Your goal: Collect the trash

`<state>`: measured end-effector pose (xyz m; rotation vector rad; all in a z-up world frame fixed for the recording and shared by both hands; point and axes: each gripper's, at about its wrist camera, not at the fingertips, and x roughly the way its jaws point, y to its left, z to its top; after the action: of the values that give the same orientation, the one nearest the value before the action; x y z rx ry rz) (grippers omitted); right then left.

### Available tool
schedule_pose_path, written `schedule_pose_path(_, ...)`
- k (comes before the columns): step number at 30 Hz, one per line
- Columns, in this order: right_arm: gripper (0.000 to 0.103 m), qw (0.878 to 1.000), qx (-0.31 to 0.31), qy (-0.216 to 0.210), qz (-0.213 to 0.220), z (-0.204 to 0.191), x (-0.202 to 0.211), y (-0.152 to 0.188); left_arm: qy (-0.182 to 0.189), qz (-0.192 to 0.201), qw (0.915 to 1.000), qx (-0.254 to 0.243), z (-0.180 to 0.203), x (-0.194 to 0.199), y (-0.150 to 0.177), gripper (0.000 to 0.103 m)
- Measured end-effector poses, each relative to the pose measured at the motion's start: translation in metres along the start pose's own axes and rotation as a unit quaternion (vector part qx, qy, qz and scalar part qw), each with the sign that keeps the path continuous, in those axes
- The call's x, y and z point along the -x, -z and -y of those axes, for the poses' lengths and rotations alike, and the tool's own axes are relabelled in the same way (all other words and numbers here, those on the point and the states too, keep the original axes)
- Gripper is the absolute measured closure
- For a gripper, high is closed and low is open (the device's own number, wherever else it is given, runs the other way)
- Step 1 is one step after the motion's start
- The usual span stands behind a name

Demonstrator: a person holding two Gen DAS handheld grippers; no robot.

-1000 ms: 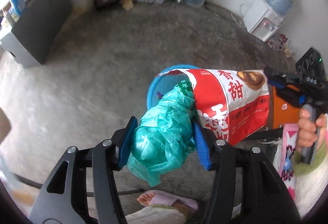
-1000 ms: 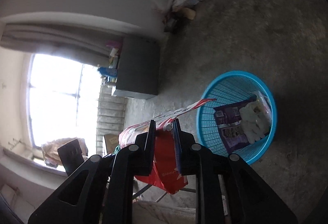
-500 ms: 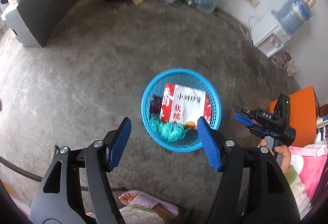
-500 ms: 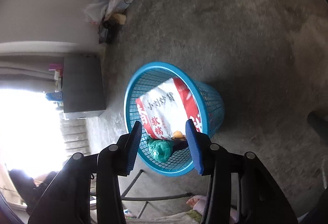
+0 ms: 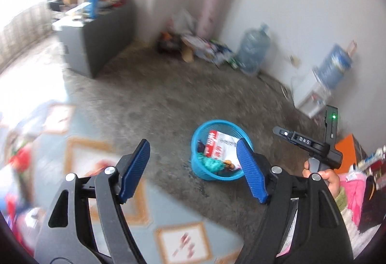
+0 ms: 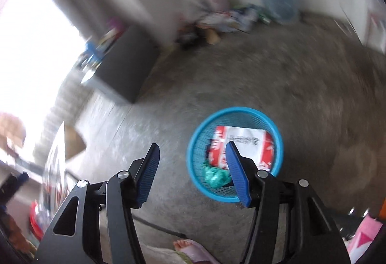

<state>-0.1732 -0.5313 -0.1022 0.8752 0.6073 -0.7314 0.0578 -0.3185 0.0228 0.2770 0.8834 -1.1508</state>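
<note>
Since the earlier frames we have released the red-and-white snack bag [image 6: 243, 143] and crumpled green plastic bag [image 6: 216, 176] into the round blue mesh basket [image 6: 277, 136] on the concrete floor [image 6: 301, 75]. The left gripper [image 5: 193, 167] and right gripper [image 6: 193, 167] have just been opening; both are released with nothing between them.

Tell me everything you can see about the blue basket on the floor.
The blue basket is a round, open-topped bin of what looks like plastic mesh with a solid rim. It stands upright on the grey concrete floor, apart from the walls and furniture. Inside lie a red and white snack bag, a crumpled green plastic bag and something dark purple. Neither gripper touches it; both show empty jaws in front of it.
</note>
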Motion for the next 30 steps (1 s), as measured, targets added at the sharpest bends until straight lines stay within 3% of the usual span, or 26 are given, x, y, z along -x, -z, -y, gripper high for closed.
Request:
schedule_pose_path(6, 0.047, 0.992, 0.112, -0.055, -0.022, -0.09, 0.018, 0.012, -0.087, 0.067, 0.9925, 0.054, -0.056, 0.095, 0.055, 0.033)
schedule_pose_path(12, 0.047, 0.972, 0.193, -0.125, -0.049, -0.176, 0.024, 0.038, -0.172, 0.088, 0.9717, 0.136, -0.109, 0.163, 0.118, 0.033)
schedule_pose_path(16, 0.047, 0.951, 0.241, -0.179, -0.078, -0.236, 0.026, 0.066, -0.214, 0.093, 0.9554, 0.181, -0.141, 0.195, 0.154, 0.033)
schedule_pose_path(20, 0.047, 0.924, 0.277, -0.237, -0.117, -0.287, 0.026, 0.096, -0.248, 0.091, 0.9385, 0.222, -0.172, 0.213, 0.182, 0.033)
schedule_pose_path(25, 0.047, 0.89, 0.307, -0.291, -0.167, -0.338, 0.025, 0.138, -0.269, 0.06, 0.92, 0.279, -0.209, 0.211, 0.211, 0.033)
schedule_pose_path(30, 0.048, 0.877, 0.321, -0.3, -0.195, -0.374, 0.022, 0.168, -0.274, 0.039, 0.9054, 0.322, -0.238, 0.197, 0.231, 0.033)
